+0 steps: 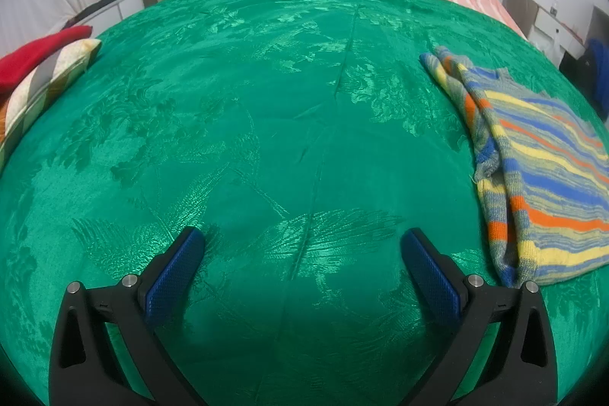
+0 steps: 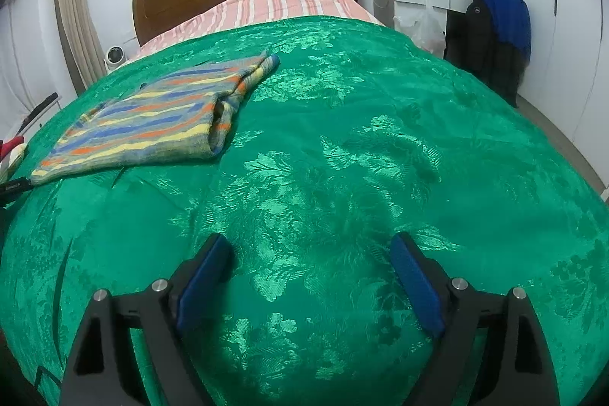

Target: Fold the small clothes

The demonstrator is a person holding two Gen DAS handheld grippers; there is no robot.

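Both tongs stood released and empty: the left tongs (image 1: 302, 242) and the right tongs (image 2: 310, 246) each hung with blue pads spread wide over bare green bedspread (image 2: 342, 147), nothing between them. Outward, the striped knit garment (image 1: 540, 177) lay flat on the bedspread to the right of the left tongs, well apart from both, its sleeves seemingly tucked in. It looked at least partly folded; whether another fold remained I could not tell. More cloth, red and patterned (image 1: 34, 63), waited at the bed's left edge, probably still to do.
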